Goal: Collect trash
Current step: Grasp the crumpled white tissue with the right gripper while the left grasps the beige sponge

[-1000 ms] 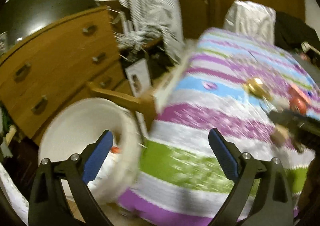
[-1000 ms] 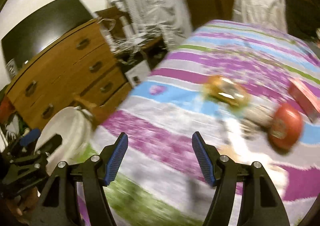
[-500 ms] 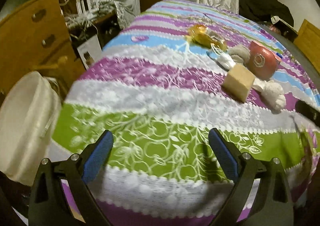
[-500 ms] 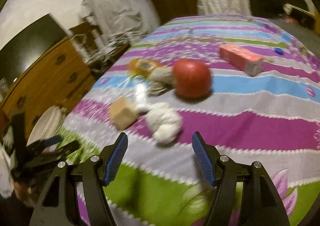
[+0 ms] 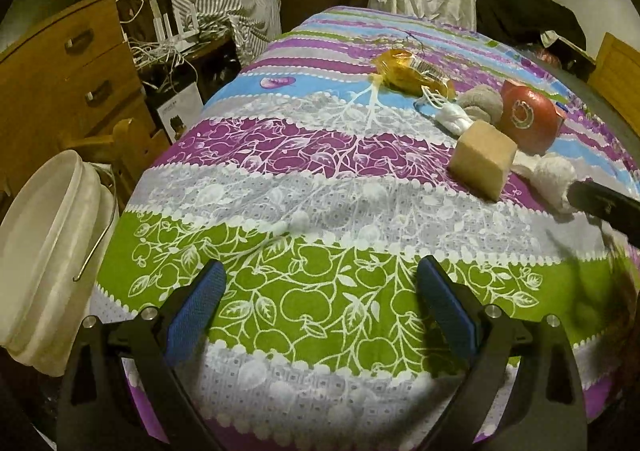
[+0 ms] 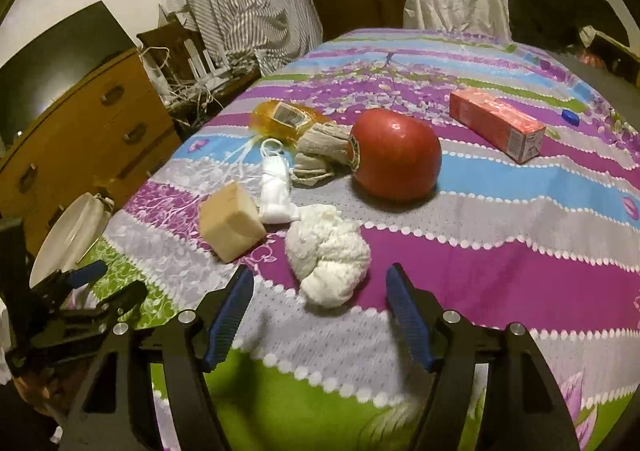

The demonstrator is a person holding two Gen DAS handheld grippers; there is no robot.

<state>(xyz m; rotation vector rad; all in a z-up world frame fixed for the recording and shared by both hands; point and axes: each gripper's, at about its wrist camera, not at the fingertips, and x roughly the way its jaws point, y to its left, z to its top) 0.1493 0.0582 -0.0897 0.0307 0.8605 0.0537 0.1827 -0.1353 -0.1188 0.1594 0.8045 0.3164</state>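
Trash lies on a striped tablecloth: a crumpled white tissue wad, a tan cube, a white mask, a beige cloth bundle, a yellow plastic wrapper, a red round packet and a red carton. My right gripper is open just in front of the tissue wad. My left gripper is open and empty over the green stripe; the cube and red packet lie far right of it.
A white bucket with a wire handle stands beside the table's left edge, also in the right wrist view. A wooden dresser and tangled cables stand behind it. A small blue cap lies far right.
Both grippers swung from the bucket and dresser side toward the table. The right gripper came closer to the tissue wad. Both stayed open.
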